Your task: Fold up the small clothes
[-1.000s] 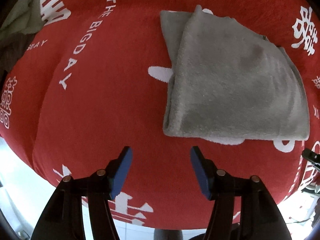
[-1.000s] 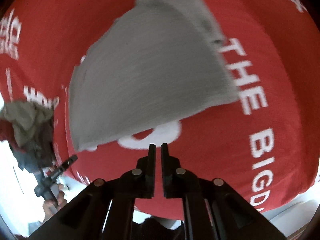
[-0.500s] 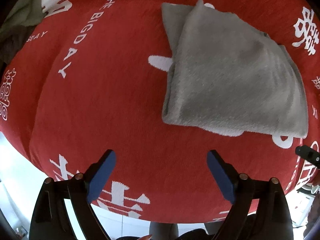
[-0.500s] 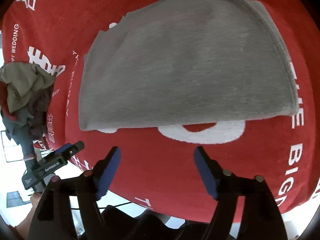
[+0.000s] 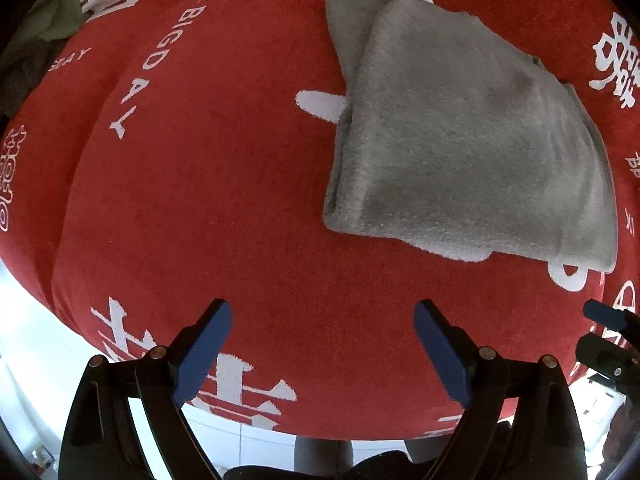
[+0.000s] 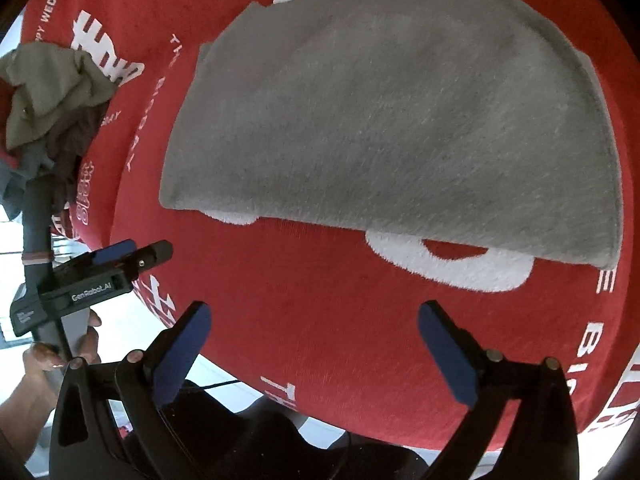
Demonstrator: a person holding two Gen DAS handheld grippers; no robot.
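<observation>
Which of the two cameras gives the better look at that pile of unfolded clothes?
The right wrist view: the crumpled pile of clothes sits at the left edge, olive piece on top, darker ones beneath. The left wrist view catches only a dim sliver in its upper left corner.

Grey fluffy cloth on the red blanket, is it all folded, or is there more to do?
The grey fleecy cloth looks folded, lying flat on the red printed blanket. Nothing is in hand: the left gripper is open, and the right gripper has its jaws opening, empty. The crumpled olive and dark clothes pile still waits.
</observation>
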